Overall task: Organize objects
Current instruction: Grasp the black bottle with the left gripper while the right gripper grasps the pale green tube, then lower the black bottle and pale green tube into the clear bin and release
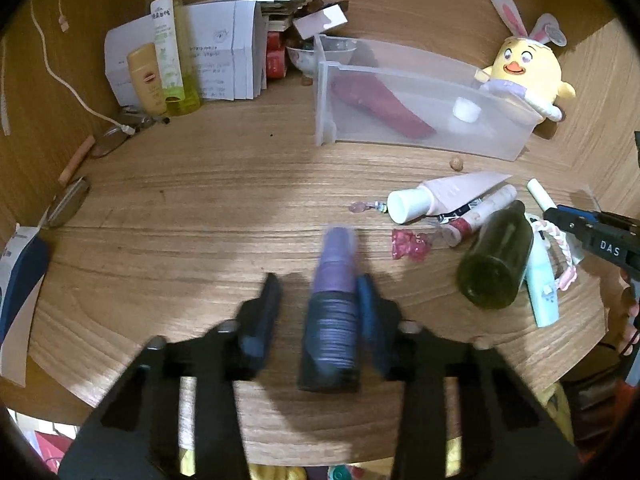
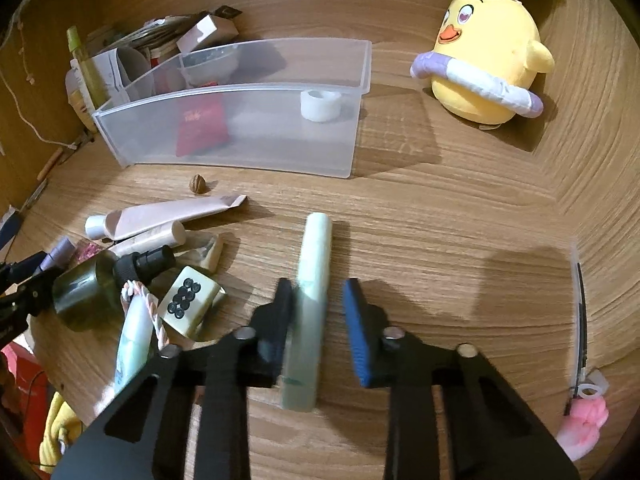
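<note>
My left gripper (image 1: pixel 318 292) is open around a purple tube (image 1: pixel 334 304) lying on the wooden desk (image 1: pixel 200 208); the tube rests against the right finger, with a gap to the left finger. My right gripper (image 2: pixel 320 294) is open around a pale green tube (image 2: pixel 310 304) that touches the left finger, apart from the right one. A clear plastic bin (image 2: pixel 240 128) holds a red pouch (image 2: pixel 200 128) and a white cap (image 2: pixel 320 105); it also shows in the left wrist view (image 1: pixel 420 112). My right gripper also appears at the left wrist view's right edge (image 1: pixel 592 228).
A pile lies between the grippers: dark green bottle (image 1: pixel 496 260), pink tube (image 1: pixel 440 196), mint tube (image 1: pixel 542 280), mahjong-tile block (image 2: pixel 190 300), pink charm (image 1: pixel 408 244). A yellow chick plush (image 2: pixel 488 60) stands at back right. Bottles and papers (image 1: pixel 192 60) crowd the back left. A nut (image 2: pixel 199 183) lies near the bin.
</note>
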Demonstrator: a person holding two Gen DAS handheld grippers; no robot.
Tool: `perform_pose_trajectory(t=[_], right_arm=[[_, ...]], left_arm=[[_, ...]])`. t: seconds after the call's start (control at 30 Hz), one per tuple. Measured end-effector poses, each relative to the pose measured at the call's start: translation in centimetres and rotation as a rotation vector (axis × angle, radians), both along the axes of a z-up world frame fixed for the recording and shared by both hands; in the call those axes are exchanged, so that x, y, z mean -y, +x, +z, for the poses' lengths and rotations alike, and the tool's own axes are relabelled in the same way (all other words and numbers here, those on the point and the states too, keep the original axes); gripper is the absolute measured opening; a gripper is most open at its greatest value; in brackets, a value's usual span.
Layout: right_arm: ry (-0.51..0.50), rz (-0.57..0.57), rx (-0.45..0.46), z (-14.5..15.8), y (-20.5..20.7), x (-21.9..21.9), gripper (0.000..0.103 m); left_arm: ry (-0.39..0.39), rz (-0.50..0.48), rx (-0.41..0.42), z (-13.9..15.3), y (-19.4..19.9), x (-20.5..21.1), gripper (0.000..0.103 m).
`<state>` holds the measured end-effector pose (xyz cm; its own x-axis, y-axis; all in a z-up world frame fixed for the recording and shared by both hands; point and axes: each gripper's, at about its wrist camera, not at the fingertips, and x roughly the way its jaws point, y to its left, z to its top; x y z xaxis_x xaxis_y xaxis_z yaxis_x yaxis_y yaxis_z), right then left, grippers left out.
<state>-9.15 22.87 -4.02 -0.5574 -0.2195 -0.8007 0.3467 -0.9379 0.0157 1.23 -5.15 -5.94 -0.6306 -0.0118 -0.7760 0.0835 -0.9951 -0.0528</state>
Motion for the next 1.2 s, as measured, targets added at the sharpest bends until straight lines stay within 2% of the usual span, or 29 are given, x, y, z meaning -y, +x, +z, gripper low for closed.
perform_pose_trajectory(t=[0.3,0.6,0.97,1.2], right_arm=[[-0.049,-0.030,-0.027,1.1,0.1,-0.7,0.014],[-0.104,-0.039,-0.099,4.3,0.6,-1.1,0.014],[-0.163,-0.022,-0.166,7.0,0.2,-0.4,0.014],[-0.186,-0.012,-0.210,8.6,-0.6,0.2,0.014]], left_arm=[[0.015,0.027,-0.007,0.4,-0.5,0.7,0.025],[0.011,0.035,-0.097,3.3,-2.1,0.8,0.025],[0.014,-0.006,-0.199,6.7,-4.4,-0.5,0.025],[0.040,-0.026,-0.236,8.4,-6.2,-1.0,0.025]])
